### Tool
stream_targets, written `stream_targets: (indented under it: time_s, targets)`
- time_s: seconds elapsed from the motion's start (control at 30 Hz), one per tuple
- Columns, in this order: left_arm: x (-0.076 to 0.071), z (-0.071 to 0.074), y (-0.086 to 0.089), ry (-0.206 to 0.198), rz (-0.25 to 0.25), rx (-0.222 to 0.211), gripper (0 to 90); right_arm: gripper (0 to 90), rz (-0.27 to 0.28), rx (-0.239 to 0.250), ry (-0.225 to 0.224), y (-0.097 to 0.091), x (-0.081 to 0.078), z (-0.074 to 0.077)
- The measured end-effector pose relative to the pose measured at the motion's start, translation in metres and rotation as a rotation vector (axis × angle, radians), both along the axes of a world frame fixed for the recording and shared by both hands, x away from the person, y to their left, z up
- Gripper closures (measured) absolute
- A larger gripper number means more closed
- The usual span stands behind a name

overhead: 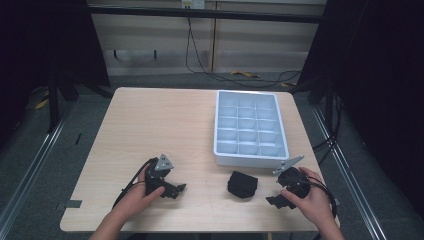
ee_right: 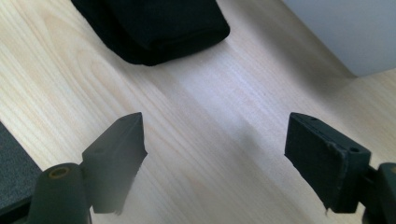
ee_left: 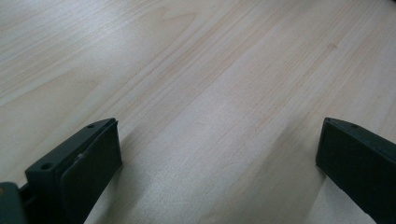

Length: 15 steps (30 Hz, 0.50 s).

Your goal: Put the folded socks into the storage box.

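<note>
Right tool jaws apart, left tool jaws apart, black bundle between, no legible writing

No legible text, label, brand, number or sign on any surface in high view or either gripper view; small plate at top edge too blurred to read.

High view looks down on the table; both gripper views skim that tabletop closely.
</note>
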State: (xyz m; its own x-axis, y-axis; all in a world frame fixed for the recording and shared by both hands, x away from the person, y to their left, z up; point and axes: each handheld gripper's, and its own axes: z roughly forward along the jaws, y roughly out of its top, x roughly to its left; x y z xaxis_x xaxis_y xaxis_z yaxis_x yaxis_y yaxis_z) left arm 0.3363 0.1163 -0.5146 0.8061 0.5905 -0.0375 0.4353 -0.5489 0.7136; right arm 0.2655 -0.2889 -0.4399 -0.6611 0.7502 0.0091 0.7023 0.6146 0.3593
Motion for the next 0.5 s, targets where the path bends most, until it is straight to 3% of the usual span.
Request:
stream_targets:
  time_s: [0.5]
  targets:
    - [0.001,0.0,-0.001,0.0,-0.001,0.007,0.0,19.4,0.066,0.024,-0.017,0.012,0.0,0.004]
